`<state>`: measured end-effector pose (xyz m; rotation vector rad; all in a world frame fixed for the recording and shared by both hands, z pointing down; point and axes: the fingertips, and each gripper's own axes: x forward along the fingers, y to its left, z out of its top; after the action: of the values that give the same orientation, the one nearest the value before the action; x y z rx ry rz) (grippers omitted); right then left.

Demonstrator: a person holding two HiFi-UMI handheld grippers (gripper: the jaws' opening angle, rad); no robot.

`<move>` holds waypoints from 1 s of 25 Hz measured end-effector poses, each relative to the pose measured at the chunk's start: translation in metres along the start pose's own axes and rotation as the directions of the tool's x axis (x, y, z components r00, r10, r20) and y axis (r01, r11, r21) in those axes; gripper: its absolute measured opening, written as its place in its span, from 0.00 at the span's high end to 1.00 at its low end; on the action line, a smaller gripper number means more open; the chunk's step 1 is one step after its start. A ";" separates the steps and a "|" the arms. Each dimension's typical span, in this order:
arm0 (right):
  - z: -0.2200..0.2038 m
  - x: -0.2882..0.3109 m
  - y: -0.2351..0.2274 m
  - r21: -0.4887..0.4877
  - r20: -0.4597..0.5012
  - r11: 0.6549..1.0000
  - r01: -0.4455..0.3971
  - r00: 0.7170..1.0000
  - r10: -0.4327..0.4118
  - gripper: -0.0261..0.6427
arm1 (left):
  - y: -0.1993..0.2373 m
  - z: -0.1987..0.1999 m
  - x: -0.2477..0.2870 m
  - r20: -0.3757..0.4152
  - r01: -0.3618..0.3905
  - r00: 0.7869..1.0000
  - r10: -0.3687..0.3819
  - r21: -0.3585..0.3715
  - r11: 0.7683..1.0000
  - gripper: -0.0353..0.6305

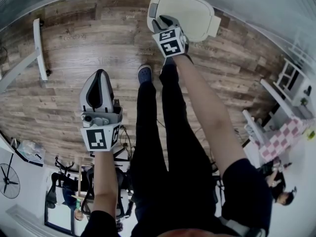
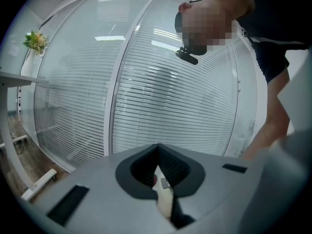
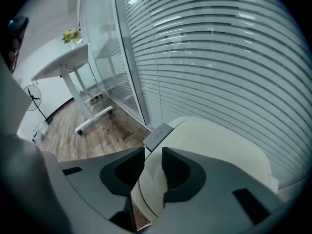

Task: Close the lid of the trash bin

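The bin (image 1: 195, 15) is standing on the wood floor (image 1: 69, 58) in front of the person, close against a glass wall with blinds (image 3: 219, 57). The right claw (image 3: 152, 172) is reaching down to it and is pinching the front edge of the cream lid (image 3: 214, 145) between its jaws, just beside the grey latch tab (image 3: 157, 136). From above the lid is looking almost flat over the bin, but in the right gripper view a thin dark gap is showing under the gripped edge, so the closing is probably in its last stretch rather than finished. What is likely left: lowering the edge until it is seating on the rim, then letting go. The left claw (image 1: 100, 78) is hanging well apart over the floor, its jaws pressed together on nothing, taking no part.
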<state>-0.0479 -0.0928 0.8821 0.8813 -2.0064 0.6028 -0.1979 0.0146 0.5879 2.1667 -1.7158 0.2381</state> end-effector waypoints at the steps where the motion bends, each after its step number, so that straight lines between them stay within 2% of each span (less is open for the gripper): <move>1: 0.003 -0.004 -0.002 0.013 0.008 1.000 0.000 1.000 0.000 0.79 | 0.000 0.002 0.000 0.001 0.002 1.000 -0.002 0.002 1.000 0.94; 6: 0.020 -0.041 -0.010 0.022 0.127 1.000 -0.004 0.992 0.001 0.78 | -0.005 0.012 -0.002 0.008 0.019 1.000 -0.019 0.021 1.000 0.94; 10: 0.032 -0.086 -0.025 0.059 0.247 0.998 0.030 0.968 -0.044 0.78 | -0.008 0.019 0.001 0.019 0.030 0.999 -0.031 0.032 0.999 0.94; 17: 0.041 -0.193 -0.038 0.094 0.411 0.990 0.106 0.902 -0.135 0.78 | -0.009 0.028 -0.003 0.026 0.016 1.000 -0.017 0.029 0.999 0.94; 25: 0.065 -0.330 -0.025 0.176 0.556 0.975 0.137 0.803 -0.214 0.78 | -0.033 0.058 -0.009 0.017 0.070 0.997 -0.072 0.087 0.994 0.94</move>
<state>0.0705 -0.0338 0.5717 1.4474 -2.3929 0.3840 -0.1738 0.0068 0.5257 2.2945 -1.6639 0.2773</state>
